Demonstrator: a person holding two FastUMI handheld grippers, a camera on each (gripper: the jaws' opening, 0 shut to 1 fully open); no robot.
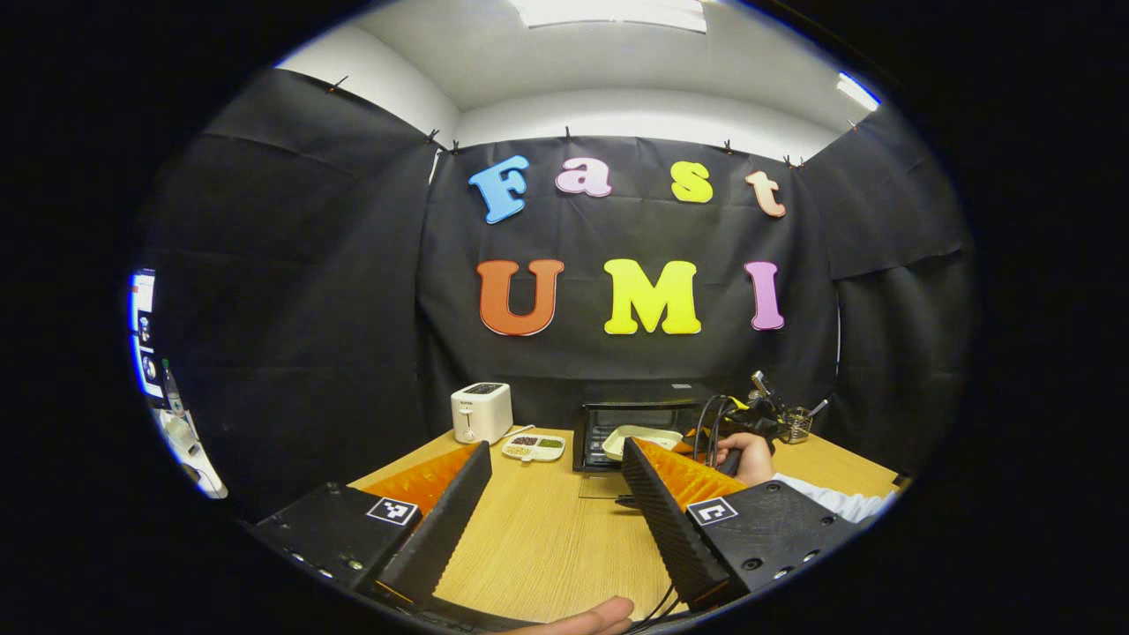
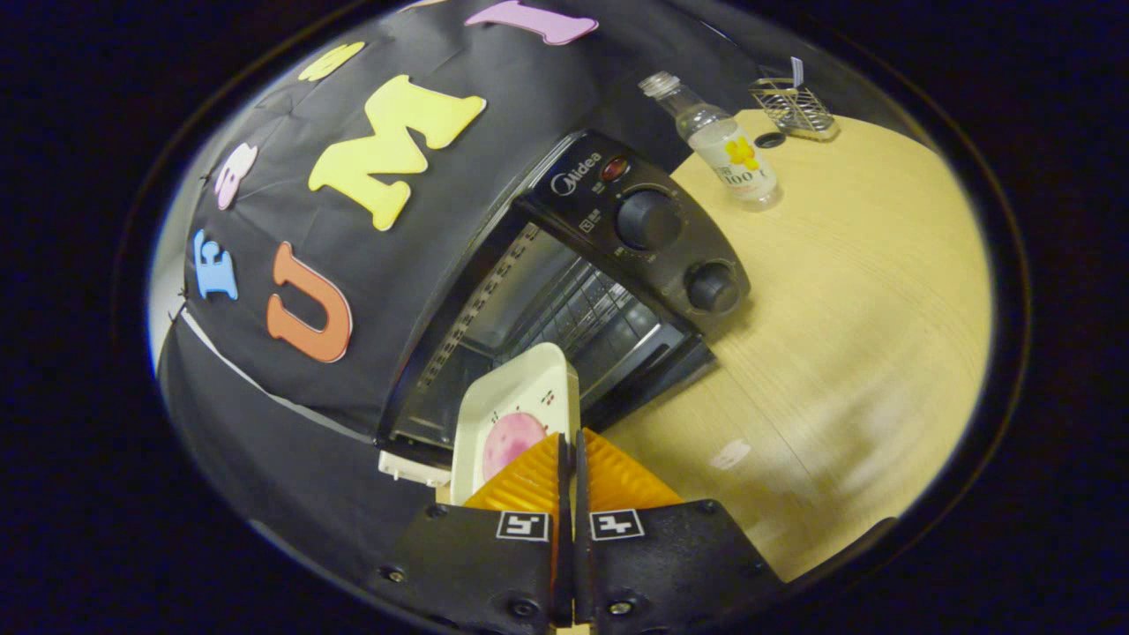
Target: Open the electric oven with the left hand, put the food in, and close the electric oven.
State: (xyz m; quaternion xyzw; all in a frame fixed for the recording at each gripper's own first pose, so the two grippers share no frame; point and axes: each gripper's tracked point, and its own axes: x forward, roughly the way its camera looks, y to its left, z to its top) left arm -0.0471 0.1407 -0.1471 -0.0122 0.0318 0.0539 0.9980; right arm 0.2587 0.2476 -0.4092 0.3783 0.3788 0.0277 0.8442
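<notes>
Risk lies in the white food dish (image 2: 520,410), pinched at its rim by the right gripper (image 2: 567,459) at the open electric oven (image 2: 617,265) mouth, tipping or snagging, while the left gripper (image 1: 556,494) hangs wide open, empty, above the desk (image 1: 547,529).

White toaster (image 1: 481,412); clear bottle (image 2: 719,141); wire basket (image 2: 794,108).

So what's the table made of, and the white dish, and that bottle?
The table looks like pale wood or wood-look laminate: grain lines and a soft sheen. The white dish seems glazed ceramic or hard plastic, smooth with a printed pattern; I can't tell which. The bottle looks like clear plastic or glass, see-through.
</notes>
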